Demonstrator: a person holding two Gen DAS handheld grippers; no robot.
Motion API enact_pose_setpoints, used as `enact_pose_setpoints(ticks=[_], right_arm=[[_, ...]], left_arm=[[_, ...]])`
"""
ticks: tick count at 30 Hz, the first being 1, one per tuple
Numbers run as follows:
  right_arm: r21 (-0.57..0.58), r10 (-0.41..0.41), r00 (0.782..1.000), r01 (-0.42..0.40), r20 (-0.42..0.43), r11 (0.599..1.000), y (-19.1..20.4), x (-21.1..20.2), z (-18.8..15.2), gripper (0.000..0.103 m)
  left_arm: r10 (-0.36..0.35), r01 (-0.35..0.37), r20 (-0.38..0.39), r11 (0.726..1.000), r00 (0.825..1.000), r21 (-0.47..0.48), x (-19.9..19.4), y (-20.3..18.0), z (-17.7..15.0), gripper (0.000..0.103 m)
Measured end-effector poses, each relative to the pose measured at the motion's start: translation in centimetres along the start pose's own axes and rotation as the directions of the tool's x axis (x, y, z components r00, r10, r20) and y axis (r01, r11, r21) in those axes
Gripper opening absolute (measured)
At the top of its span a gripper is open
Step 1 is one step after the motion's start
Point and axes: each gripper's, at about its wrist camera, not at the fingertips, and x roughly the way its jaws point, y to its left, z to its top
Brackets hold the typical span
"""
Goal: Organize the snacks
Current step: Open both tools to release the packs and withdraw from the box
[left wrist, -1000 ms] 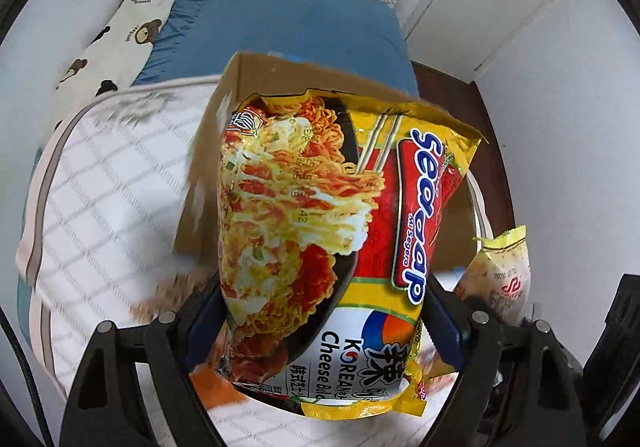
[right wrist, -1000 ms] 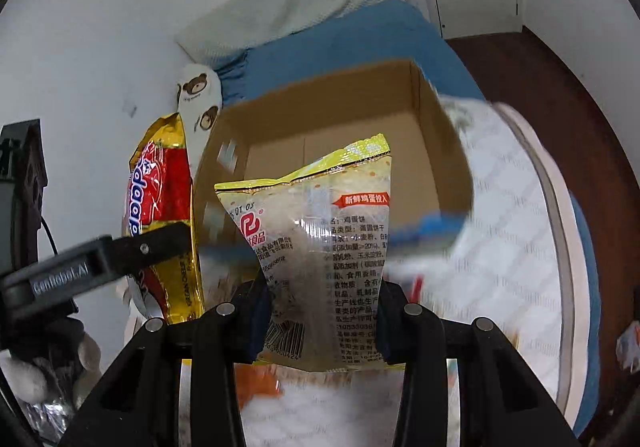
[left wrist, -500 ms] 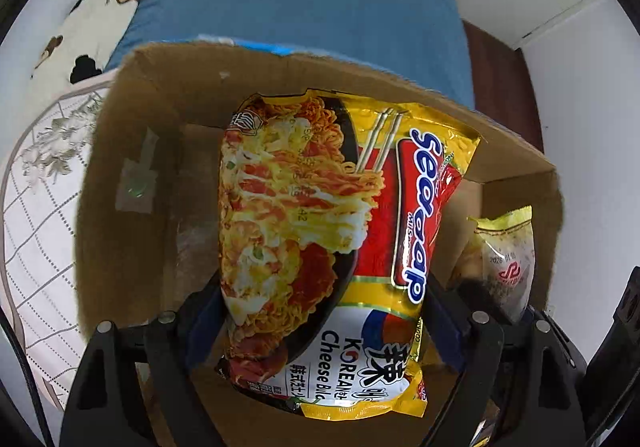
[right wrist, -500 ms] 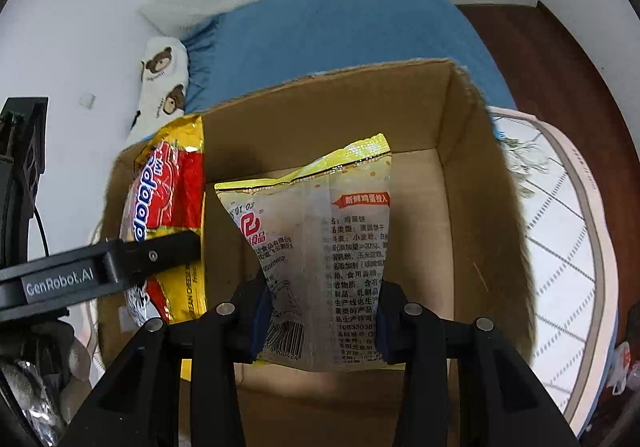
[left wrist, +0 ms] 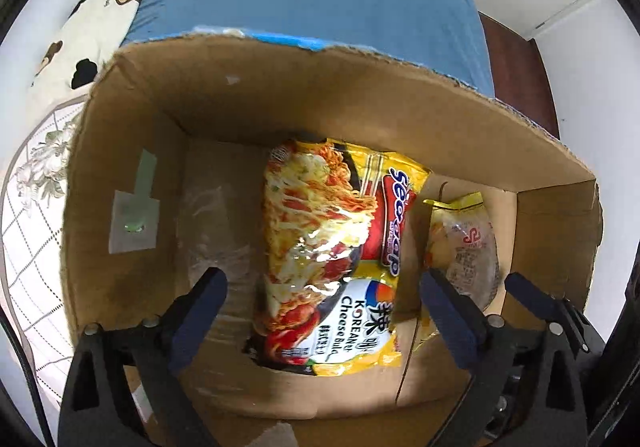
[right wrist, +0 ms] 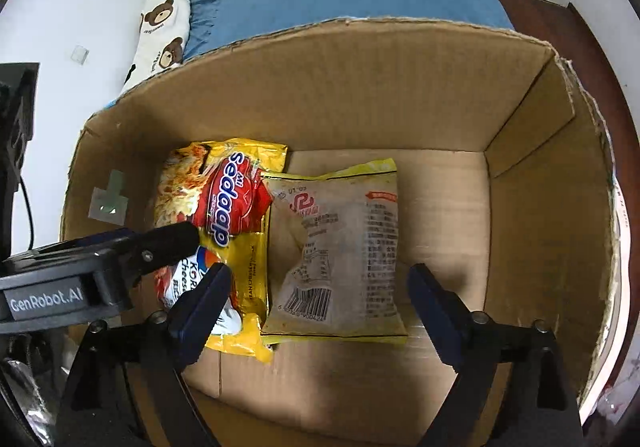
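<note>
Lying at twelve o'clock between each gripper's spread, empty jaws, noodle packet (left wrist: 336, 259) and snack bag (right wrist: 340, 255) sit lengthwise inside the box (right wrist: 540, 207).

Bright, sharp fisheye views; glare on the noodle packet (left wrist: 320, 247), dark vignetted corners.

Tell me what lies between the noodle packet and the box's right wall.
The pale snack packet, its edge touching the Sedaap noodle packet; then bare floor to the cardboard box wall, right wrist view.

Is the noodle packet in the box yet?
In: the noodle packet lies flat on the cardboard box floor, free of both open grippers.
</note>
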Motion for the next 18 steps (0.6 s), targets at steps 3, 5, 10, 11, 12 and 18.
enact_pose_setpoints(ticks=[3,5,10,11,12,18], right_arm=[[0.010,-0.011,1.000,0.011,0.003,1.000,0.0,-0.6,-0.3,0.092],[0.014,-0.020,1.000,0.020,0.005,1.000,-0.4,-1.2,-0.8,0.092],[0.015,-0.047,0.999,0.047,0.023,0.999,0.8,-3.8,-1.9,0.092],[0.012,-0.055,0.998,0.055,0.027,0.998,1.0,-4.2,-2.2,0.092],[0.010,-0.060,0.998,0.060,0.034,0.998,1.1,-4.7,-2.5,0.092],[-0.007,-0.076,0.994,0.076,0.079,0.997,2.0,-7.6,-4.4,0.092]], left_arm=[[0.022,-0.022,0.034,1.000,0.999,0.013,-0.8,0.1,-0.7,0.099],[0.036,-0.037,0.060,0.999,0.998,0.024,-1.7,0.1,-1.5,0.099],[0.056,-0.063,0.135,0.997,0.989,0.044,-4.0,0.1,-4.4,0.099],[0.053,-0.060,0.141,0.997,0.989,0.046,-4.3,0.2,-4.6,0.099],[0.049,-0.056,0.149,0.997,0.988,0.046,-4.7,0.4,-5.3,0.099],[0.047,-0.062,0.229,0.996,0.972,0.060,-7.4,0.9,-7.9,0.099]])
